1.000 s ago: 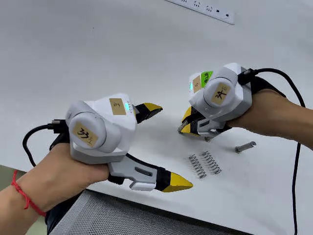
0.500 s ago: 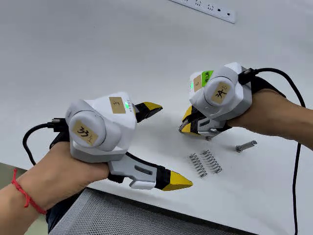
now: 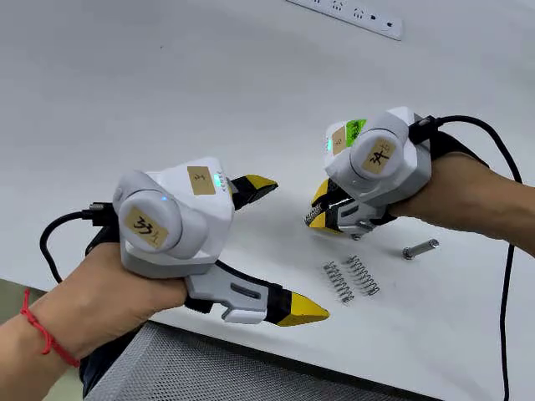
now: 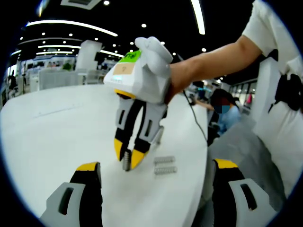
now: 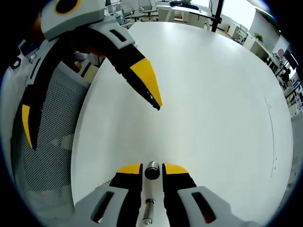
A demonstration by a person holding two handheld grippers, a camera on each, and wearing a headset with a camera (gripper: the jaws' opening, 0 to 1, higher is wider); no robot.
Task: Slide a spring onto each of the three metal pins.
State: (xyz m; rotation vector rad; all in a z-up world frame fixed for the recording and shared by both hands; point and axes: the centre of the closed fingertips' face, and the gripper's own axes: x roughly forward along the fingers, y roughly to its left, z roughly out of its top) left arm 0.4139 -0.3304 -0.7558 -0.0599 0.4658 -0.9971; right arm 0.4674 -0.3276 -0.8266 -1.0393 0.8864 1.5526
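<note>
— White table (image 3: 167, 83) is spread across the whole workplace, with grey mesh (image 3: 175, 368) below its near edge and a power strip (image 3: 351, 15) at the far side. How far along is the job judged to be?

— Early, it is judged. The left tongs (image 3: 288, 247) are held wide apart over the near edge, and nothing is gripped in them. The right tongs (image 3: 318, 215) are closed narrowly on a spring (image 3: 313, 220), with the tips pointed down at the table.

— Is that spring already on a pin?

— That cannot be told. In the right gripper view a metal rod (image 5: 149, 205) is seen running back between the jaws, so one pin may be in the course of being fitted.

— What is left?

— A first loose spring (image 3: 337, 282) and a second loose spring (image 3: 361, 276) are laid side by side near the right tongs. A bare pin (image 3: 420, 248) is laid just beyond them. Both springs are judged yet to be fitted.

— Is anything in the way?

— The path to the parts is judged open. A cable (image 3: 506, 317) is trailed near the bare pin, and such small round parts could be rolled if brushed.
</note>
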